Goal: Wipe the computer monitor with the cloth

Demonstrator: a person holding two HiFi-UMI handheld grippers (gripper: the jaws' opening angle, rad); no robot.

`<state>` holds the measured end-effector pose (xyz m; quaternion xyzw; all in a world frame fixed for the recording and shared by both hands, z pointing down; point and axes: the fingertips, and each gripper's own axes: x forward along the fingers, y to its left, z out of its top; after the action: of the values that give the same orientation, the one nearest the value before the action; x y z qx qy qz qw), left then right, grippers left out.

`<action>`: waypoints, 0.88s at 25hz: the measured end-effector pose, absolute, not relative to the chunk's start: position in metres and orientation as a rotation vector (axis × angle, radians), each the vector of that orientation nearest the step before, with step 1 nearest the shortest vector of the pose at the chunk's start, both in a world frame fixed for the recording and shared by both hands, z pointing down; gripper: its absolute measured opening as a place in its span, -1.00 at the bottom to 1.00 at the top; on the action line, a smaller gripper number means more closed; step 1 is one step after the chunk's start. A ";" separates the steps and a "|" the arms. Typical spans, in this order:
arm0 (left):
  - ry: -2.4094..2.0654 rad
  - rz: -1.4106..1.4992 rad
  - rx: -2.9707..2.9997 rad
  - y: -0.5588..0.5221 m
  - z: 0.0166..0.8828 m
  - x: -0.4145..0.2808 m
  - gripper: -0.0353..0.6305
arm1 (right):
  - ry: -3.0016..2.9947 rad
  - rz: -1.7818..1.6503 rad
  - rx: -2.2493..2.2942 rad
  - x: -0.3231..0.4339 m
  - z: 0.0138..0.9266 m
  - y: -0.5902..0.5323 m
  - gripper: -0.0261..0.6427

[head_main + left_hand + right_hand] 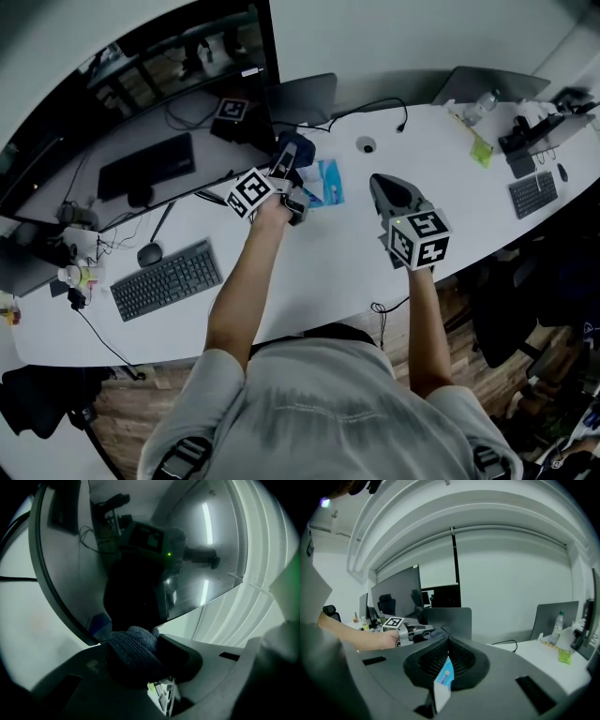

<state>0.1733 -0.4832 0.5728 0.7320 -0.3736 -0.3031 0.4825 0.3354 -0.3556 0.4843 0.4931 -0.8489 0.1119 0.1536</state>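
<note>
— Where is the cloth sitting right now?

— The left gripper (286, 161) is clamping it. The dark grey cloth (135, 645) is bunching out between the closed jaws at the centre of the left gripper view, and it is lying against the lower edge of the computer monitor (159, 61).

— And from the head view?

— The person's left arm is reaching toward the upper centre of the frame, and the gripper is meeting the curved screen at its lower right corner.

— What is the other one doing?

— The right gripper (382, 186) is hovering over the white desk (309, 272), right of centre and well apart from the screen. Its jaws are sitting drawn together with nothing between them (only a thin slit, through which some white and a little blue are showing).

— Is anything lying between the two grippers?

— A blue packet (326, 183) is lying flat on the desk, just beside the left gripper. A keyboard (167, 279) is sitting at the lower left, with a mouse (150, 253) just above it.
</note>
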 end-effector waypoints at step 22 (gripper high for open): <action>-0.853 -0.892 1.937 -0.469 0.389 0.169 -0.69 | -2.575 0.284 1.261 0.304 0.415 -0.374 -0.92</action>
<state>0.1693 -0.4693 0.3886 0.7692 -0.3386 -0.3544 0.4100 0.3045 -0.3737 0.4150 0.4340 -0.8862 0.0977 0.1299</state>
